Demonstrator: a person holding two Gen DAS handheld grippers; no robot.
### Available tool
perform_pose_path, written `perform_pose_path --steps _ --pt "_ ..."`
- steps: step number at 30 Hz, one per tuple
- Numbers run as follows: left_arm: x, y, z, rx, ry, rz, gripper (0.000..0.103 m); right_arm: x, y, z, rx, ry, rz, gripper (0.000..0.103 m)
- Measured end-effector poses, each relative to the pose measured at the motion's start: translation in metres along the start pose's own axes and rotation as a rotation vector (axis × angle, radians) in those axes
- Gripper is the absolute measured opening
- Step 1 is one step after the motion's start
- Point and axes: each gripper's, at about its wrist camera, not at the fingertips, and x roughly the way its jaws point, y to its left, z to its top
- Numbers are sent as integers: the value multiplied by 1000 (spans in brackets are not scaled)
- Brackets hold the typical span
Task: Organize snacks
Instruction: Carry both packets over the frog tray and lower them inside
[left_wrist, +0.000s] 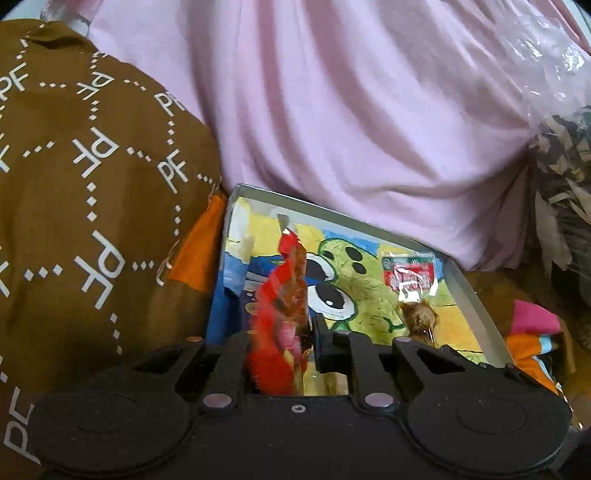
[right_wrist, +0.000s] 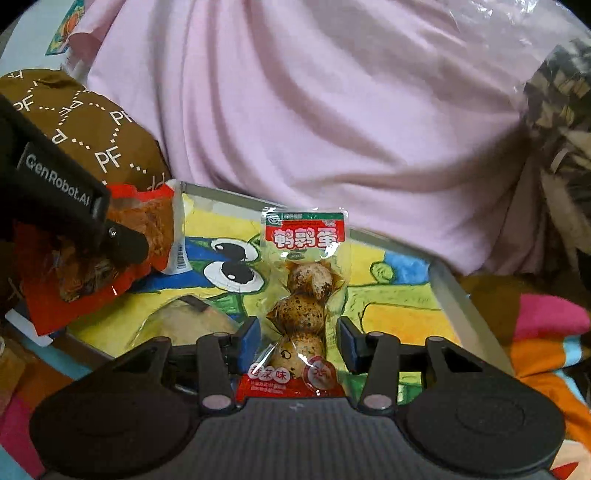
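Note:
A shallow tray with a grey rim (left_wrist: 332, 216) (right_wrist: 456, 295) and a cartoon picture on its floor lies ahead. My left gripper (left_wrist: 295, 328) is shut on a red snack packet (left_wrist: 277, 295) with brown contents, held over the tray's left side. The right wrist view shows it at the left, where a left finger (right_wrist: 127, 242) presses the red packet (right_wrist: 155, 221). My right gripper (right_wrist: 299, 341) is shut on a clear quail egg packet (right_wrist: 304, 295) with a red label, upright over the tray's middle. The egg packet (left_wrist: 410, 280) also shows in the left wrist view.
A pale flat packet (right_wrist: 195, 321) lies in the tray's near left part. Pink cloth (left_wrist: 332, 110) rises behind the tray. A brown bag printed with "PF" (left_wrist: 92, 166) stands at the left. Bright striped cloth (right_wrist: 546, 350) and a plastic-covered patterned bundle (right_wrist: 561, 110) lie at the right.

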Motion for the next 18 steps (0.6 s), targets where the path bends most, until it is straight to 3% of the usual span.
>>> perform_pose_path --steps 3,5,8,12,14,16,18 --pt "-4 0 0 12 -13 17 27 0 -3 1 23 7 1 55" --pt "-7 -4 1 31 -31 24 38 0 -1 0 18 2 -2 59" --pt "-12 -11 3 69 -50 40 55 -3 3 0 9 -11 -5 69" --pt "-21 -16 7 85 -57 56 69 -11 3 4 21 -32 -19 85" --pt "-26 -20 9 98 -77 68 85 -15 -2 7 38 -35 -30 88" --pt "-35 -26 11 127 -113 94 94 -21 -9 10 69 -37 -33 92" --pt "-42 -32 13 167 -138 118 98 -29 -16 13 103 -38 -36 95"
